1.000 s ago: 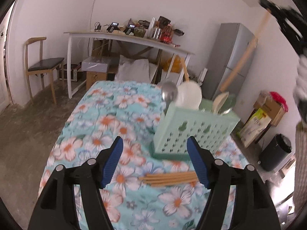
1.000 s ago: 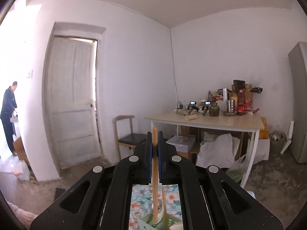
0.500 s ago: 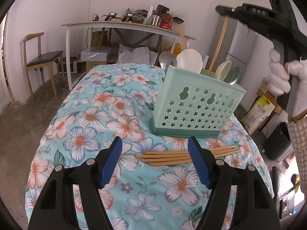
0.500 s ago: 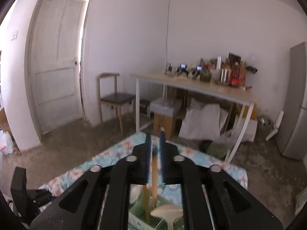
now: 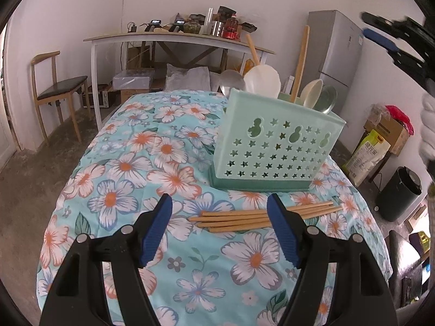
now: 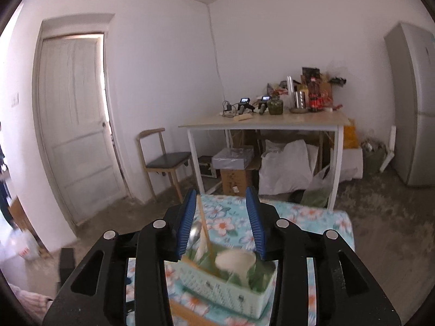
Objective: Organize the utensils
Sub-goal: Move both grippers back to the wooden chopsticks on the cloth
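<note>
Now right gripper (image 6: 221, 217) above basket (image 6: 217, 290)

On my counter (image 5: 114, 179) the utensil holder (image 5: 274, 149) stands behind a bundle of chopsticks (image 5: 244, 218) lying crosswise. Spoons (image 5: 262, 77) and a wooden handle (image 5: 300, 62) stand in the holder. Behind the counter sits a desk (image 5: 174, 38), with a chair (image 5: 58, 89) to its left.

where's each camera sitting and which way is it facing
Left wrist: low over the floral table, facing the green utensil basket and the chopsticks; its own open left claw and a gloved hand at the right edge show.
Right wrist: above the basket, facing the door; its own right claw, just opened, shows.
Shared: basket, cluttered white desk, chair.
</note>
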Demonstrator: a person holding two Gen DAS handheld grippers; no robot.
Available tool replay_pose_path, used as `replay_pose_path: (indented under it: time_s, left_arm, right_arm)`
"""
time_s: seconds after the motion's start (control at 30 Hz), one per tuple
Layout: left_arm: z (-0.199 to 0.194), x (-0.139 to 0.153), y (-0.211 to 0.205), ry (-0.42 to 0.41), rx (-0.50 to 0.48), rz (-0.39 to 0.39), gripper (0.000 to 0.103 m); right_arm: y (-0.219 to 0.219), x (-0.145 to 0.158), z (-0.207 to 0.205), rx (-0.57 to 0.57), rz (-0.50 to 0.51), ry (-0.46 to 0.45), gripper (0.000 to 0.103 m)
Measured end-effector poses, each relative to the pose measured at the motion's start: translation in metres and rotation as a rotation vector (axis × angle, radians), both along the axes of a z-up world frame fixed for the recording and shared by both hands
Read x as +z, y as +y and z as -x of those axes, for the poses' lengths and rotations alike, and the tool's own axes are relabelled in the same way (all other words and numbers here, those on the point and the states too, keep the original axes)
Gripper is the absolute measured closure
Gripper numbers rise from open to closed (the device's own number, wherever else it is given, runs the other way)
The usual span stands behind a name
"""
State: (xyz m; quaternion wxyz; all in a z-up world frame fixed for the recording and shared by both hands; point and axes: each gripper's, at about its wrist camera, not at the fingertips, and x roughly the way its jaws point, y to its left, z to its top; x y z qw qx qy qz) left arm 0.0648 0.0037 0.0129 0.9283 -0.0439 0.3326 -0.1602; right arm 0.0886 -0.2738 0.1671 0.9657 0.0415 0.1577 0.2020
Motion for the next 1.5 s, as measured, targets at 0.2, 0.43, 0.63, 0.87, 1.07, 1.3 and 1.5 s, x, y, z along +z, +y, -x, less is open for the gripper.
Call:
replay_pose_path:
  time_s: [0.2,0.43,0.63,0.87,1.07,1.3,1.5]
  left_arm:
    - [0.0,-0.009,-0.012,0.012,-0.04,-0.037,0.033]
    - [0.003,-0.021,-0.048,0.031,-0.171,-0.133,0.033]
    - [0.018,-0.024,-0.106,-0.071,-0.361,-0.362,0.034]
    - [0.041,-0.039,-0.166,-0.29,-0.582,-0.678,0.055]
    - [0.046,-0.071,-0.193,-0.385,-0.703,-0.903,0.078]
    - [0.045,-0.089,-0.207,-0.445,-0.746,-1.018,0.091]
    - [0.049,-0.09,-0.208,-0.471,-0.762,-1.033,0.094]
  right_arm:
    - [-0.022,-0.039,0.018,-0.057,-0.067,0.127,0.065]
    - [-0.052,-0.119,0.025,-0.186,-0.178,0.391,0.064]
    - [-0.066,-0.167,0.027,-0.24,-0.234,0.569,0.063]
    - [-0.082,-0.195,0.02,-0.265,-0.296,0.674,0.063]
    - [-0.089,-0.203,0.019,-0.261,-0.313,0.689,0.063]
    - [-0.096,-0.208,0.016,-0.264,-0.325,0.697,0.063]
    - [-0.097,-0.207,0.017,-0.267,-0.33,0.696,0.064]
